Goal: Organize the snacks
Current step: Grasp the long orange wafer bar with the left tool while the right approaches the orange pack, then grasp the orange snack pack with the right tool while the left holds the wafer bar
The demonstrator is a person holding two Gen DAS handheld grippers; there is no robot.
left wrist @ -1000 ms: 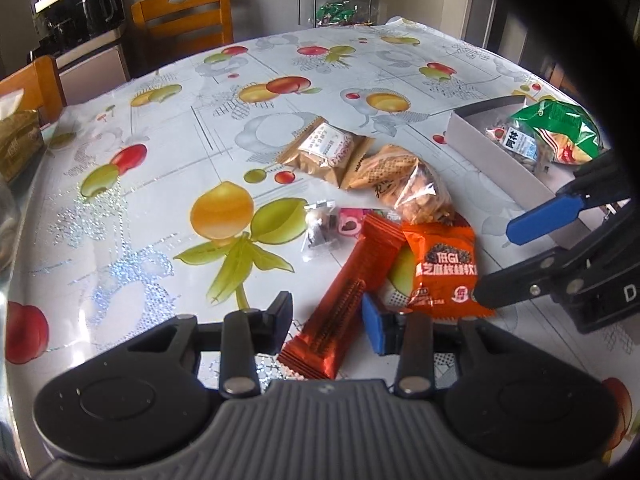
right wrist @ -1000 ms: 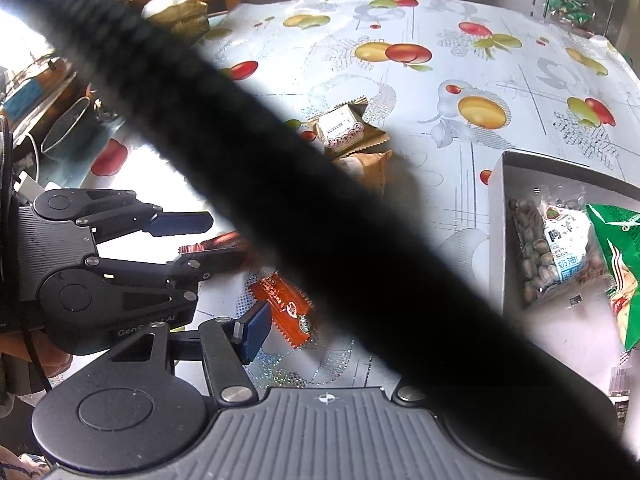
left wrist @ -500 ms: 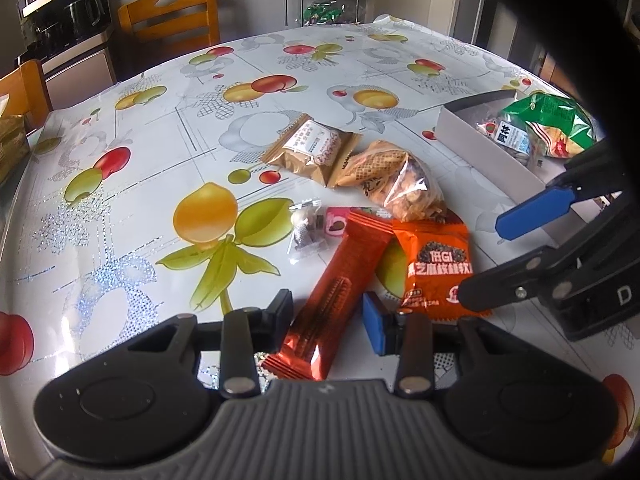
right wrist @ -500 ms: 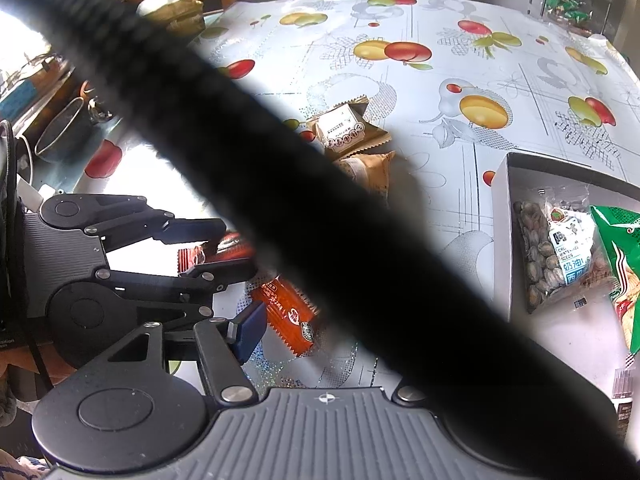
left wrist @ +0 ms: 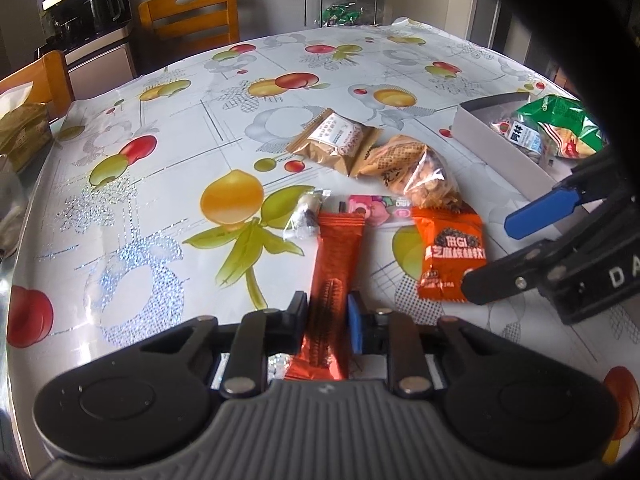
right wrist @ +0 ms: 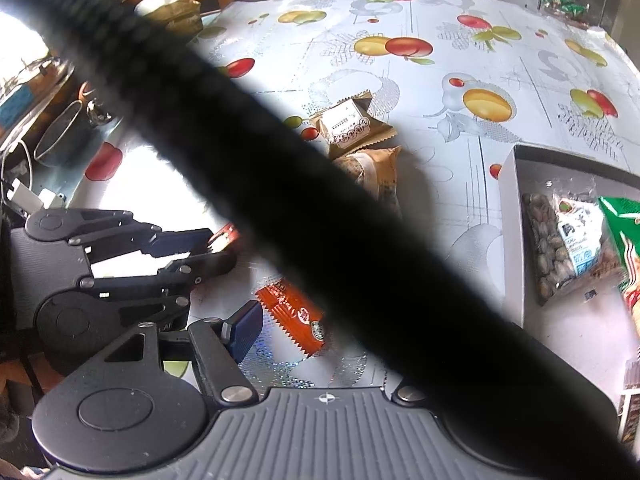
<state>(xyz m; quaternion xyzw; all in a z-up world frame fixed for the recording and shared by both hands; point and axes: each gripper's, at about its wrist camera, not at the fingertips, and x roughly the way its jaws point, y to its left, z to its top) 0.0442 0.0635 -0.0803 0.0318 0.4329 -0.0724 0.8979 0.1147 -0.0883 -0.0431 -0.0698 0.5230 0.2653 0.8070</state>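
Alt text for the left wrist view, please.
The left hand-held gripper is closing on a long orange-red snack bar lying on a fruit-print tablecloth. Beyond lie more snack packets; the right hand-held gripper hangs over an orange packet.

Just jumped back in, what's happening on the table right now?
Snacks are being sorted into the white box. The left claw is closing on the long orange bar, which lies between its jaws on the table. The right claw hovers over the orange packet, jaws opening, nothing in them. The box already holds a nut bag and a green bag; several snacks are still loose.
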